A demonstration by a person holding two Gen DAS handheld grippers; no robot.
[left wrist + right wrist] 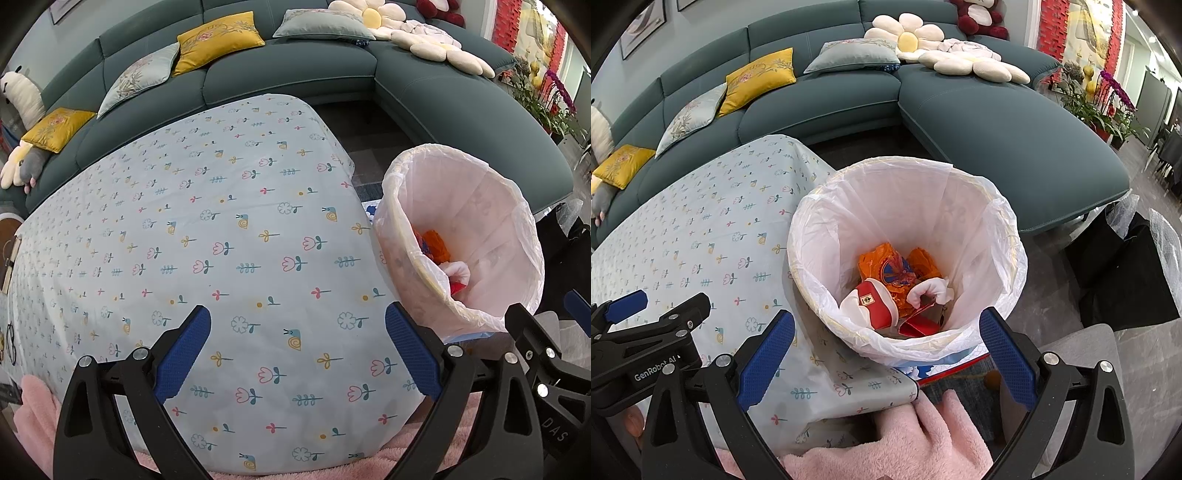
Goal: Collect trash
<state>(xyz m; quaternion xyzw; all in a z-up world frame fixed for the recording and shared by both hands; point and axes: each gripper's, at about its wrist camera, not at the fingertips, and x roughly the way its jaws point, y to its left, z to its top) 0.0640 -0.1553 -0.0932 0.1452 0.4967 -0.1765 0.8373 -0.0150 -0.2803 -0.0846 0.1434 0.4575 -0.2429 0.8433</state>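
Note:
A waste bin lined with a white plastic bag [960, 206] stands beside the table's right end; it also shows in the left wrist view [491, 221]. Inside lie an orange wrapper [886, 264], a red and white carton [871, 301], crumpled white paper [931, 290] and a red packet [919, 325]. My right gripper [886, 350] is open and empty, just above the bin's near rim. My left gripper [297, 347] is open and empty over the table's flower-print cloth [221, 240], left of the bin. The left gripper also shows in the right wrist view [657, 325].
A teal corner sofa [979, 122] with yellow and grey cushions wraps behind the table. Flower-shaped pillows [923, 40] lie on it. Potted flowers [1108, 107] stand at right. Black bags [1123, 266] sit on the floor right of the bin. A pink fleece sleeve [923, 435] fills the bottom.

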